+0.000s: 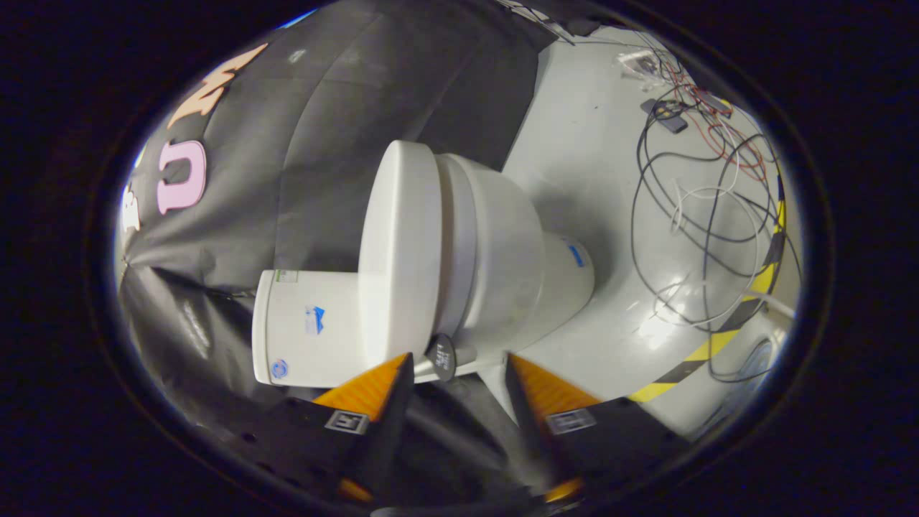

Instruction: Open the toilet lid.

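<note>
A white toilet (pixel 502 266) lies turned sideways in my rolled gripper view. Its lid (pixel 398 251) rests flat on the seat (pixel 459 230), closed over the bowl. The tank (pixel 305 327) stands behind the lid, against the black cloth wall. My gripper (pixel 458 359) is open, with nothing between its fingers. The fingertips are short of the toilet, near the hinge end of the lid and apart from it. Between the tips sits a small dark round knob (pixel 441 357) at the toilet's side.
Loose cables (pixel 707 215) and small electronics (pixel 664 115) are strewn over the pale floor beyond the bowl. Yellow-and-black tape (pixel 707 352) marks the floor's edge. The black cloth wall (pixel 316 143) hangs close behind the tank.
</note>
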`<state>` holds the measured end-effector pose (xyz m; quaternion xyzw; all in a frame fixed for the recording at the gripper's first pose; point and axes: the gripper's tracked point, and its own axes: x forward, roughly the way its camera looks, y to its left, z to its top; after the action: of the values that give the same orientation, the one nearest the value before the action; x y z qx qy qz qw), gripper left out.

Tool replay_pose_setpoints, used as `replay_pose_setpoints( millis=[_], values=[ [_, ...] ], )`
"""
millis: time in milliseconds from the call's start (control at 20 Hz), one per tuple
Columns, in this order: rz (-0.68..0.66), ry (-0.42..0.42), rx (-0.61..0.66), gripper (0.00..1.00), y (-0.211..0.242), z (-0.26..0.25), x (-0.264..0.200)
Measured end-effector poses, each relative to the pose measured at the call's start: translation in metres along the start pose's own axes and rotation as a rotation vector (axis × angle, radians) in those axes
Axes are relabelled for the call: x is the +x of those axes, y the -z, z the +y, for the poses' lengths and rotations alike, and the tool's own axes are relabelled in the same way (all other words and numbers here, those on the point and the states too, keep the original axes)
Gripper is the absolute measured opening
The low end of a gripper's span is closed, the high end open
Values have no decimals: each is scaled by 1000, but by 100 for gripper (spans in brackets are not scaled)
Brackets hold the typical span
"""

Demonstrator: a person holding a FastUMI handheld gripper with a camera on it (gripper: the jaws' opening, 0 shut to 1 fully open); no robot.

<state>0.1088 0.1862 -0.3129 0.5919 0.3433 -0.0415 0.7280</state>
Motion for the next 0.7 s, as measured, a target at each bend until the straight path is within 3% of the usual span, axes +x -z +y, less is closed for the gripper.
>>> replay_pose_setpoints(
  millis=[100,150,200,400,500,650,700],
  values=[
    [1,-6,41,37,5,3,14],
    [3,41,20,37,4,-5,18],
    [-8,6,29,37,-3,1,20],
    [8,43,57,36,10,-3,39],
    [2,53,55,11,6,-1,33],
    [-5,36,-154,7,11,5,35],
    [-10,19,-168,6,7,9,31]
  ],
)
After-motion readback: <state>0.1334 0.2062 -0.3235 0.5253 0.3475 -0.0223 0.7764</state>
